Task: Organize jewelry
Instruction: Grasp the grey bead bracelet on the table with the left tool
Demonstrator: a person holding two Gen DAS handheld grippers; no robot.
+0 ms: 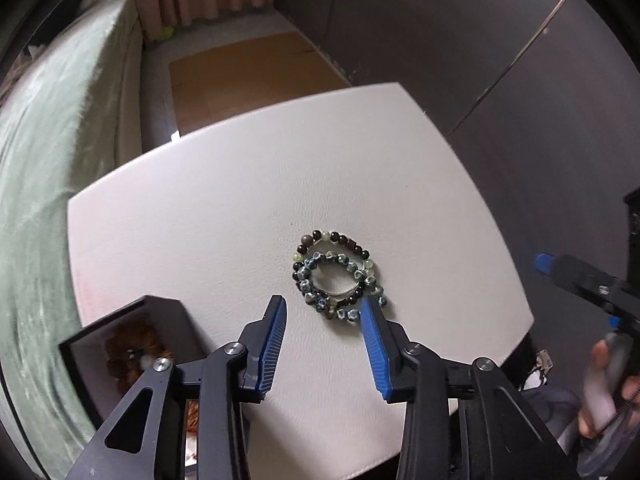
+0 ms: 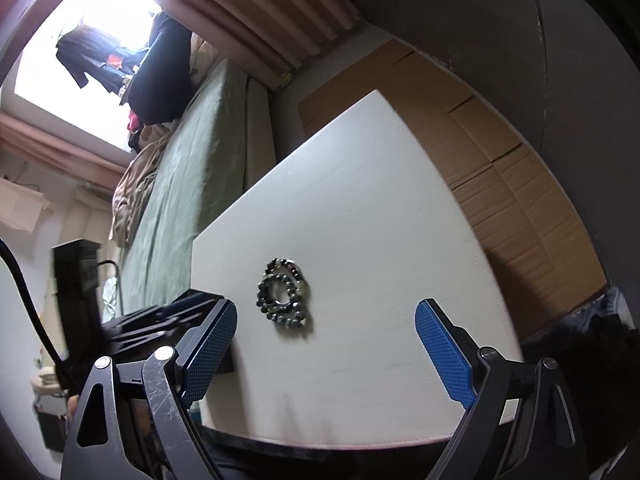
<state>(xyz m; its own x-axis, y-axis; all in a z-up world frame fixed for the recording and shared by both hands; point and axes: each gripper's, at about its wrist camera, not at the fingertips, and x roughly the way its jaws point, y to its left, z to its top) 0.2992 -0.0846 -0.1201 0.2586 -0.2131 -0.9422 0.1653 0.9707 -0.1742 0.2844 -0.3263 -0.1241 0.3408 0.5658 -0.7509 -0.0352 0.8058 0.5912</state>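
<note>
Two beaded bracelets [image 1: 338,276] lie stacked on the white table [image 1: 224,208]; one has dark round beads, the other blue-grey speckled beads. My left gripper [image 1: 324,308] is open just in front of them, its right fingertip beside the pile. A dark jewelry box [image 1: 132,344] stands open at the table's left front corner, brown jewelry inside. My right gripper [image 2: 324,320] is open and empty, hovering near the table's edge with the bracelets [image 2: 283,298] ahead between its fingers. It also shows in the left wrist view [image 1: 580,280] at the far right.
A bed with a green sheet [image 1: 52,152] runs along the table's left side. Flattened cardboard [image 1: 248,76] covers the floor beyond the table. A dark wall [image 1: 460,40] stands to the right. Pink curtains [image 2: 248,20] hang at the back.
</note>
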